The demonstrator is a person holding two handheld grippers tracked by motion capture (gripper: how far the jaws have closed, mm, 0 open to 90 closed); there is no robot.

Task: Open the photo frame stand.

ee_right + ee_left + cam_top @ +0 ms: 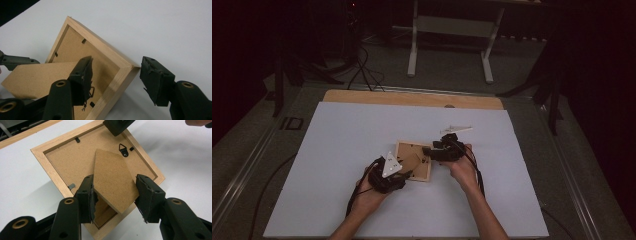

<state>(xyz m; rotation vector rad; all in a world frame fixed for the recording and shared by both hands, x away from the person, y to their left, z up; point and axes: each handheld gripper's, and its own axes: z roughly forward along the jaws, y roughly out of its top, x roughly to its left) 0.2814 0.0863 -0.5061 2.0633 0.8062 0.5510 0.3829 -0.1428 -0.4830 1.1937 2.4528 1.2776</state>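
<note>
Lying face-down on table: picture frame (75, 157). Gripping its stand flap (112, 180) (propped up): left gripper (115, 197). Straddling frame corner, jaws released, pads not touching: right gripper (116, 80).

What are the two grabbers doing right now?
Left gripper: shut on the stand flap of the picture frame.
Right gripper: open, its jaws astride the picture frame's corner.

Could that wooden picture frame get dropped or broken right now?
Maybe. The left gripper has its fingers pinching just the thin stand flap, which might bend or tear off. The right gripper sits open around a corner of the picture frame, so the frame could slip and tip onto the table.
</note>
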